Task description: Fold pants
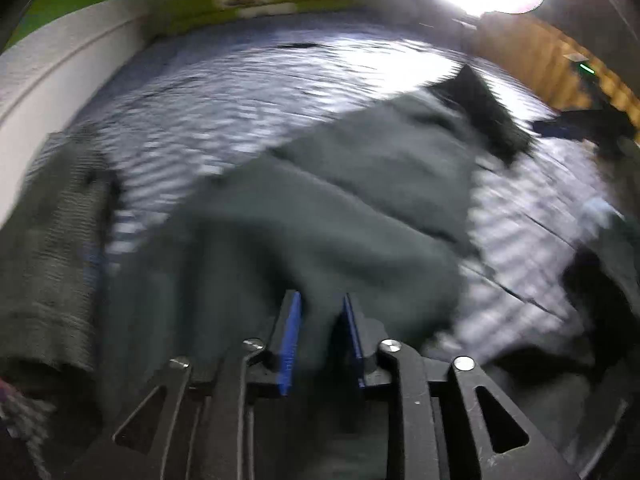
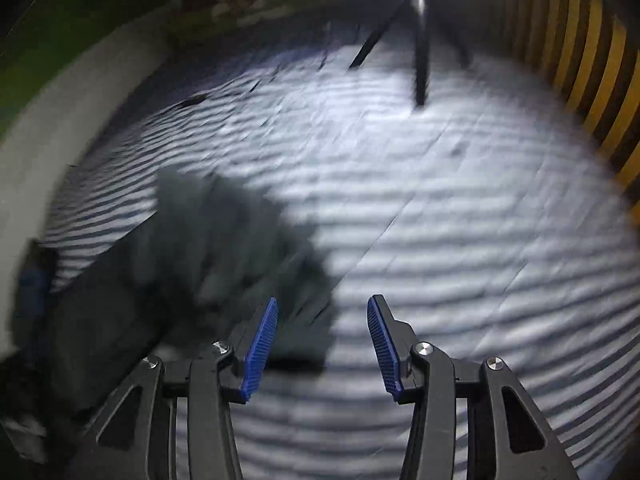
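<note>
Your left gripper (image 1: pixel 320 304) has its blue ribbed pads (image 1: pixel 290 340) slightly apart, with a ridge of the dark grey-green cloth pants (image 1: pixel 340 208) between them; whether they pinch it, blur hides. Only your right wrist view shows the right gripper (image 2: pixel 323 306) parted over bare striped blue-white bedsheet (image 2: pixel 460 220), the pants just left. Beyond, open sheet runs to a white wall (image 1: pixel 60 80) and yellow slats (image 2: pixel 592 80).

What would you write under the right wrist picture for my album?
Open right gripper over the striped sheet, dark pants lying just left.
</note>
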